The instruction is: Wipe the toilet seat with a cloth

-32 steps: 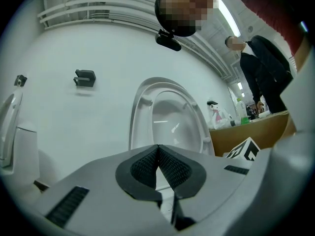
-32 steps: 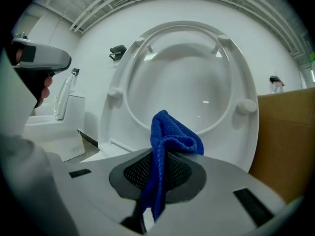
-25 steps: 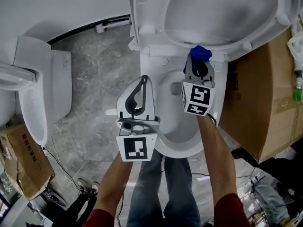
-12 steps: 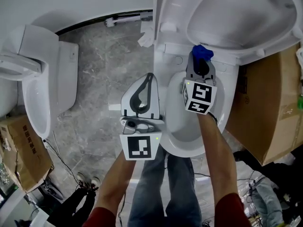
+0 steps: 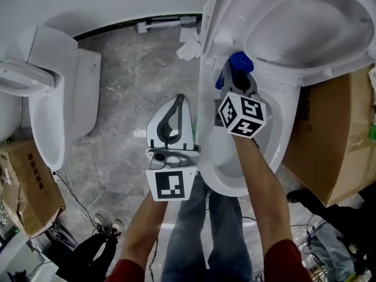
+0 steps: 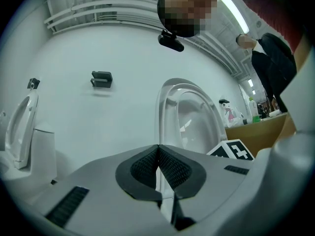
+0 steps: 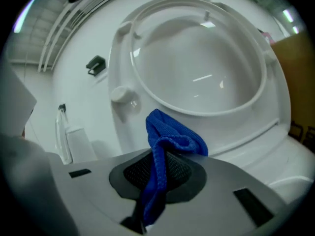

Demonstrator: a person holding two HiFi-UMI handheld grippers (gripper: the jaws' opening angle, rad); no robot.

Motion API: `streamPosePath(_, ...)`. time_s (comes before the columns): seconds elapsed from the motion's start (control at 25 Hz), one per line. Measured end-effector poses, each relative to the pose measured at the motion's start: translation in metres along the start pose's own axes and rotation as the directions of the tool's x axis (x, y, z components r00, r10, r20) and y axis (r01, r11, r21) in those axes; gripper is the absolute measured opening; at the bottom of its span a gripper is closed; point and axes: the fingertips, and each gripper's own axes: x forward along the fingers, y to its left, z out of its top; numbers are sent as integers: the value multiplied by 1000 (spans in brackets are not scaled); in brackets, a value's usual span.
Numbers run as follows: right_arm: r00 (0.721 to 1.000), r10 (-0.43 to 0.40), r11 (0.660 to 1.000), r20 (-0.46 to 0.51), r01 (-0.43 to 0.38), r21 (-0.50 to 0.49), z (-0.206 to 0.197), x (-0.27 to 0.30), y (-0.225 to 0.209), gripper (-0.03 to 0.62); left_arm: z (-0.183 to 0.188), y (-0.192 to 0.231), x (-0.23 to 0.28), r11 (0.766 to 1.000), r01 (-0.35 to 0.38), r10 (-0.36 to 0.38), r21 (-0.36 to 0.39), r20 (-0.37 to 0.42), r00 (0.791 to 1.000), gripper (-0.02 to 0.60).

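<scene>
A grey marbled floor (image 5: 132,81) runs up to a white wall, with the toilet's lid and seat tipped up against it. The cloth (image 5: 238,63) is a blue knitted rag held just in front of the raised toilet seat (image 5: 294,63), near its hinge end and above the bowl rim (image 5: 276,134). Whether it already touches the seat is not clear.

It looks light, soft and limp. In the right gripper view it folds over on itself (image 7: 167,146), so it should mould to the seat's curve (image 7: 197,113) but bunch or slip out if gripped by an edge. The hold through its middle, with a wad left beyond the tips, seems the right one.

The right gripper (image 5: 237,78) is clenched on it. The left gripper (image 5: 179,98) hangs beside the bowl, jaws closed and empty. A second toilet (image 5: 59,98) stands well apart to the left.
</scene>
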Motion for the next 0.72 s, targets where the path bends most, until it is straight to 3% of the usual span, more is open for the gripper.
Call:
streamPosePath(0.12,998,50,986,22,-53,157,1,2,10,60,1,8,-2,1000,-7,7,7,-6,1000,15)
streamPosePath(0.2,996,82,959,43,-90,268,3,3,16,60,2,13,-3,1000,-20,20,6,-5,1000,15)
streamPosePath(0.28,993,90,901,80,-116,419,7,3,16,60,3,17,-3,1000,-31,31,0,-2,1000,15)
streamPosePath(0.4,984,88,749,156,-168,641,13,0,15,60,5,20,-7,999,-39,39,0,2,999,15)
streamPosePath(0.48,976,85,672,200,-205,712,19,-3,17,60,8,22,-9,999,-41,41,1,5,999,15)
streamPosePath(0.6,966,87,608,245,-247,755,30,-8,23,60,13,25,-12,999,-44,44,3,7,999,15)
streamPosePath(0.72,963,77,572,259,-255,779,41,-16,27,60,19,27,-14,999,-46,46,6,12,999,15)
